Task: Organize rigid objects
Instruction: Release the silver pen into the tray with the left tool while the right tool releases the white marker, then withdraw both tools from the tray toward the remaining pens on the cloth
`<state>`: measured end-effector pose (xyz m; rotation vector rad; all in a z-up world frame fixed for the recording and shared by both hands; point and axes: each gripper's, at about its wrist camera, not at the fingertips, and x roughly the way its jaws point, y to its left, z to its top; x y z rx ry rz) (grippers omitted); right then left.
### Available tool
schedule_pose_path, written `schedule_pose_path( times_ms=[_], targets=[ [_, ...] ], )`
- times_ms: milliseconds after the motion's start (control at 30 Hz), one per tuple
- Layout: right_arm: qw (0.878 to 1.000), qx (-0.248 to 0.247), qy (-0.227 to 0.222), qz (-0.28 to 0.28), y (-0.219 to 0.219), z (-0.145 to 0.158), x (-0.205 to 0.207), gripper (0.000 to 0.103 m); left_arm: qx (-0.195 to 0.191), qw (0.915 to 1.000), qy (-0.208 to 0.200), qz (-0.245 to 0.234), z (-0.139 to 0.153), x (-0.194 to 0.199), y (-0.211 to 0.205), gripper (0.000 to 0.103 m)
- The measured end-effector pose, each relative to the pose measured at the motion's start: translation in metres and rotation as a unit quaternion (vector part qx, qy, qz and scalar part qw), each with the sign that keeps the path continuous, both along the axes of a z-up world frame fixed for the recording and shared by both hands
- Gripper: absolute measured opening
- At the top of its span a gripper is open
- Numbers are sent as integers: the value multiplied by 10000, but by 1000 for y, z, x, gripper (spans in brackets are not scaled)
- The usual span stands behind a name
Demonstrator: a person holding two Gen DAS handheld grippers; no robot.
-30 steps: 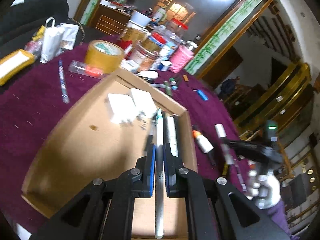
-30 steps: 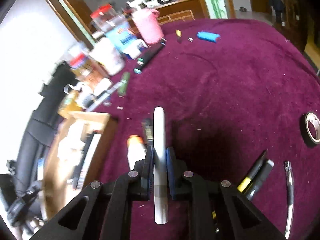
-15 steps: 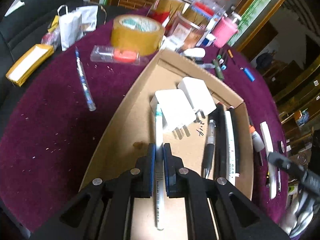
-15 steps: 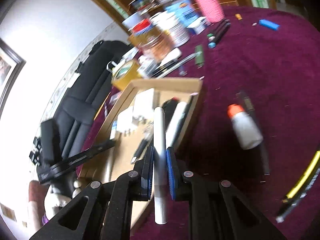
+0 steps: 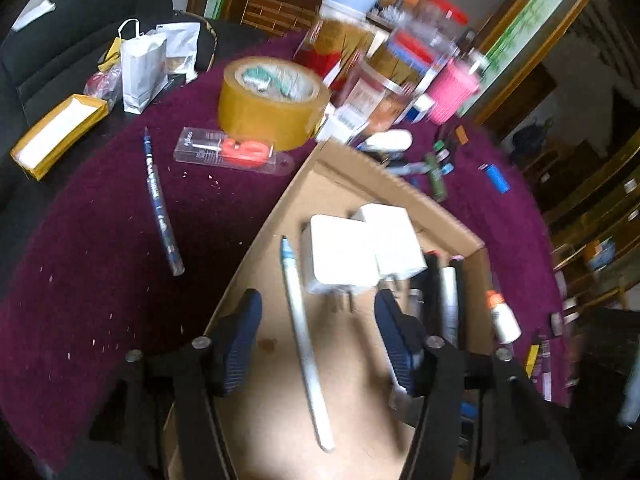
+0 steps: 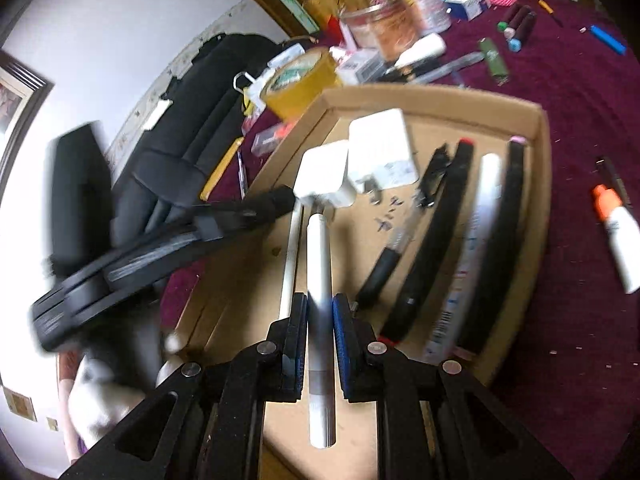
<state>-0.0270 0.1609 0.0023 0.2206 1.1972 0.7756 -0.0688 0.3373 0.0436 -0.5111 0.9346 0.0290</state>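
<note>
A shallow cardboard box point(image 5: 360, 164) point(image 6: 440, 94) lies on the purple tablecloth. In it are two white chargers point(image 5: 352, 256) point(image 6: 380, 152), several dark pens and a white pen point(image 6: 480, 220) along its right side. My left gripper point(image 5: 316, 332) is open above the box, and a white pen with a blue tip point(image 5: 304, 336) lies loose on the box floor between its fingers. It also shows in the right wrist view point(image 6: 291, 256). My right gripper point(image 6: 320, 312) is shut on a white marker point(image 6: 319, 280) and holds it over the box, next to the left gripper's arm point(image 6: 180, 240).
A roll of brown tape point(image 5: 272, 100), a clear packet with a red item point(image 5: 236, 150) and a blue pen point(image 5: 160, 204) lie left of the box. Jars and a pink cup point(image 5: 452, 96) stand behind. A glue bottle point(image 6: 618, 232), green lighter point(image 6: 494, 60) and blue lighter point(image 5: 496, 178) lie to the right.
My left gripper has opened and let go of the white pen, which now lies in the box. My right gripper has carried the white marker from the tablecloth to above the box.
</note>
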Motion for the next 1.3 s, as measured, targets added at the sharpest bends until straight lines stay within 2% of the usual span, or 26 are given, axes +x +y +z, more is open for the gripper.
schedule_pose_path(
  times_ms=[133, 267, 367, 500, 567, 733, 767, 833, 900, 1033, 1167, 1300],
  targets=[
    [9998, -177, 12, 9, 13, -11, 4, 15, -345, 9981, -487, 130, 18, -39, 10, 68],
    [9995, -298, -42, -62, 18, -16, 6, 15, -509, 9944, -855, 364, 30, -78, 21, 76],
    [9993, -346, -69, -143, 19, -19, 6, 16, -594, 9916, -993, 572, 31, -99, 30, 77],
    [9987, -378, -335, -112, 19, -9, -4, 30, -786, 9885, -1064, 728, 28, -117, 38, 77],
    [9984, -380, -412, -107, 19, -7, -6, 34, -760, 9878, -1109, 785, 29, -125, 38, 77],
    [9915, -514, -1157, -307, -4, 20, -29, 54, -280, 9876, -1349, 752, 39, -140, 24, 77],
    [9887, -558, -1342, -376, -11, 26, -34, 56, -211, 9877, -1370, 727, 41, -141, 22, 77],
    [9795, -700, -1799, -579, -27, 39, -45, 69, 2, 9882, -1385, 655, 45, -142, 12, 77],
    [9642, -919, -2336, -860, -47, 51, -58, 76, 119, 9885, -1390, 589, 48, -142, 2, 77],
    [9332, -1371, -3047, -1326, -78, 64, -72, 82, 92, 9897, -1357, 450, 50, -139, -14, 77],
    [9166, -1640, -3253, -1645, -109, 69, -76, 83, 169, 9905, -1354, 192, 55, -133, -41, 78],
    [9127, -1694, -3219, -1861, -138, 68, -80, 83, 217, 9908, -1331, -56, 58, -127, -68, 78]
  ],
)
